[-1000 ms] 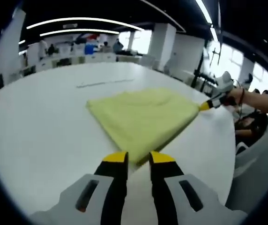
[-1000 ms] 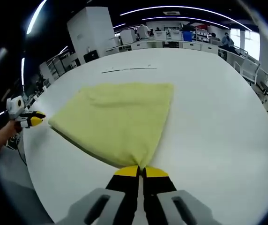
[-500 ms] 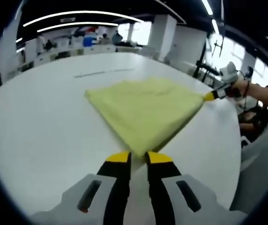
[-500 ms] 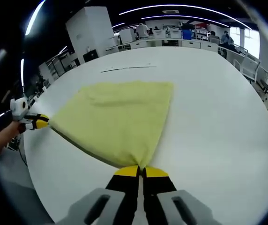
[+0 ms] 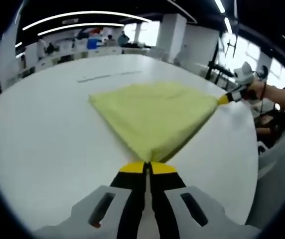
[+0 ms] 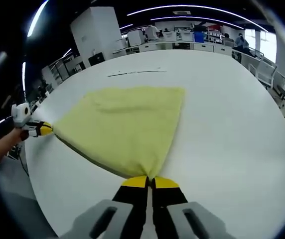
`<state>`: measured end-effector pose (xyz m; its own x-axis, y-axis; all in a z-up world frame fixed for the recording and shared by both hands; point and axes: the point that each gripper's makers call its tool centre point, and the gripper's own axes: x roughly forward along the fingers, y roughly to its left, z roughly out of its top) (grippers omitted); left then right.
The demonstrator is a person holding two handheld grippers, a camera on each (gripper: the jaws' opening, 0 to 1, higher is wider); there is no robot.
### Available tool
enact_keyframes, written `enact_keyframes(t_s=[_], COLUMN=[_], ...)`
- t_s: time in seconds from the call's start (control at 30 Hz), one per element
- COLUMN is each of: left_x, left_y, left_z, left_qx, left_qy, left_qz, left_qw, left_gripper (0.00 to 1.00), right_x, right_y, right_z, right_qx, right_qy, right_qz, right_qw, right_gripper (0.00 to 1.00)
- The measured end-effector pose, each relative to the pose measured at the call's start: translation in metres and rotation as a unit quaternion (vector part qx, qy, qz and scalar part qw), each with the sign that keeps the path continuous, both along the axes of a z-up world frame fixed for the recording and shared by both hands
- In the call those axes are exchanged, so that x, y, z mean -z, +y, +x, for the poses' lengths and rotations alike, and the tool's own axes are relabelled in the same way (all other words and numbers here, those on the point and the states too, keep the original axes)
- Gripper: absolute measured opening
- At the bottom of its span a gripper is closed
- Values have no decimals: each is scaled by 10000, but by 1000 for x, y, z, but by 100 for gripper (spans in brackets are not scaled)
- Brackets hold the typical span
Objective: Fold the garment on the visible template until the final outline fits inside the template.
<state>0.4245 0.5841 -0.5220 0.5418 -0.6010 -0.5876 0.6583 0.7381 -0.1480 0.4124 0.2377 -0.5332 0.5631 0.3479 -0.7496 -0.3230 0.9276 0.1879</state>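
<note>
Yellow garment lies folded flat on the white table. We pinch one of its corners in the left gripper, jaws pressed together, and another corner in the right gripper, likewise clamped.

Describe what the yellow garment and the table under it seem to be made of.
The yellow garment looks like soft, matte woven or terry cloth: it drapes, creases and shows thick folded edges. The white table seems a hard, smooth laminate or painted board with a slight sheen; which one cannot be told.
</note>
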Motion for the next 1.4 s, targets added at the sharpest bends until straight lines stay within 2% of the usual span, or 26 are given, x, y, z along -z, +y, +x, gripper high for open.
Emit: enact_keyframes(t_s=[0.07,0.3,0.73,1.1,1.4], left_x=[-3,-6,-2,0,0], left_y=[2,7,16,18,16], left_z=[-1,-10,-33,-36,-35], left_qx=[-28,-34,-143,-336,-414], left_qy=[-65,-27,140,203,160], left_qz=[-26,8,-18,-17,38], left_qw=[10000,10000,9998,9992,9990], left_gripper=[0,0,0,0,2], right_x=[0,0,0,1,2], right_y=[1,6,14,15,14], right_z=[-1,-9,-24,-28,-27], right_qx=[-18,-91,-170,-34,-28], right_qy=[2,19,34,54,58], right_qz=[-2,44,184,255,112], right_qw=[10000,9999,9997,9997,9999], right_gripper=[0,0,0,0,3])
